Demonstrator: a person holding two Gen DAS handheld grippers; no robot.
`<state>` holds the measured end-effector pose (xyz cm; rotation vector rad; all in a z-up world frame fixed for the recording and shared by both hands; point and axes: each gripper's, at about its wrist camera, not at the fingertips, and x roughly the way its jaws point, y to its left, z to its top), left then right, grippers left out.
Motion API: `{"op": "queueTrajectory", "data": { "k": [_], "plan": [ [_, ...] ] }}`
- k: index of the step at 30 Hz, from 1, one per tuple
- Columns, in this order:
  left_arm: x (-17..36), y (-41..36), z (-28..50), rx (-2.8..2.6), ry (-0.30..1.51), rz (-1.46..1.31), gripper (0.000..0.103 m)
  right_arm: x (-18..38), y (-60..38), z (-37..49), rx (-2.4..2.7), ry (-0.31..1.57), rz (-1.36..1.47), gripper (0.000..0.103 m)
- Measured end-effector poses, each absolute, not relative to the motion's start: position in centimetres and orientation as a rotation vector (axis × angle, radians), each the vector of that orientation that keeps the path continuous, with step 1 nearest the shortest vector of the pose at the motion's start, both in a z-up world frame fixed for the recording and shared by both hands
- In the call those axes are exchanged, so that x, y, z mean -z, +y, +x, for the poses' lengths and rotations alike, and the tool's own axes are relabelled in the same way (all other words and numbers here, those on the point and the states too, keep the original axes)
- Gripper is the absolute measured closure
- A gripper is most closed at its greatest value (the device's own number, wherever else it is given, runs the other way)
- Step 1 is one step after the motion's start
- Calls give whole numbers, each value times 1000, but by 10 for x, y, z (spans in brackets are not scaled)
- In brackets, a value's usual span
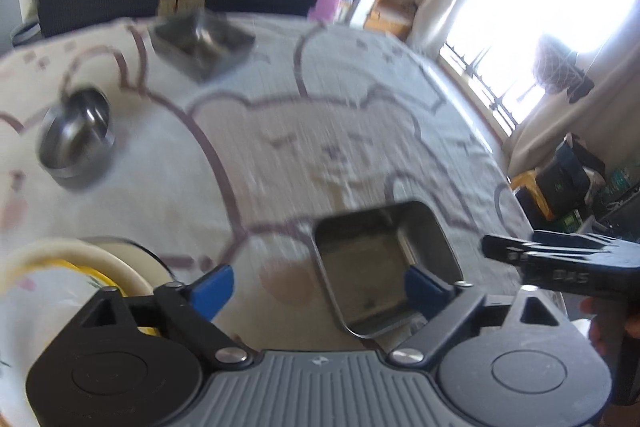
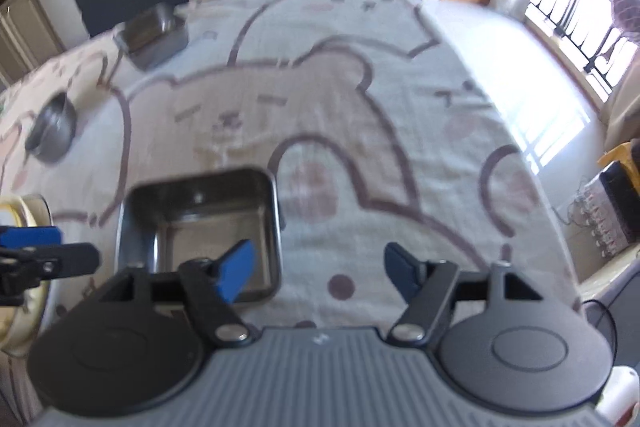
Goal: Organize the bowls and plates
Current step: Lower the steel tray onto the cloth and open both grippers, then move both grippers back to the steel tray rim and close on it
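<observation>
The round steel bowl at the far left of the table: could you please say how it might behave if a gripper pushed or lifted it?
The round steel bowl looks rigid and polished, so pads may slip on it. Its low, wide, straight-sided shape suggests it would slide on the tablecloth rather than tip. It appears empty, so probably light.

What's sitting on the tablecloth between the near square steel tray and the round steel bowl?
Nothing: in both wrist views, only bare bear-print tablecloth lies between the near square tray and the round steel bowl.

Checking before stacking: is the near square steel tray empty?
Empty: the square tray shows only its bare steel floor in both views.
</observation>
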<state>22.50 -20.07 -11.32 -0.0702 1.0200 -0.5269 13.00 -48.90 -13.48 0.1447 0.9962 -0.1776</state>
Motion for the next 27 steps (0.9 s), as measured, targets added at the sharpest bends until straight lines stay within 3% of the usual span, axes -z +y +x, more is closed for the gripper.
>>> {"op": "queueTrajectory", "data": {
  "k": [1,6,16,27],
  "plan": [
    [108,-195,224,517,996,-67,4,128,-488,127,179,963,152,9],
    [79,-155,226,476,894,-90,0,99,-474,121,168,829,176,1],
    [35,-82,273,419,708,-41,0,70,-399,165,98,677,317,0],
    [34,-61,395,443,636,157,0,115,-349,286,186,685,515,0]
  ]
}}
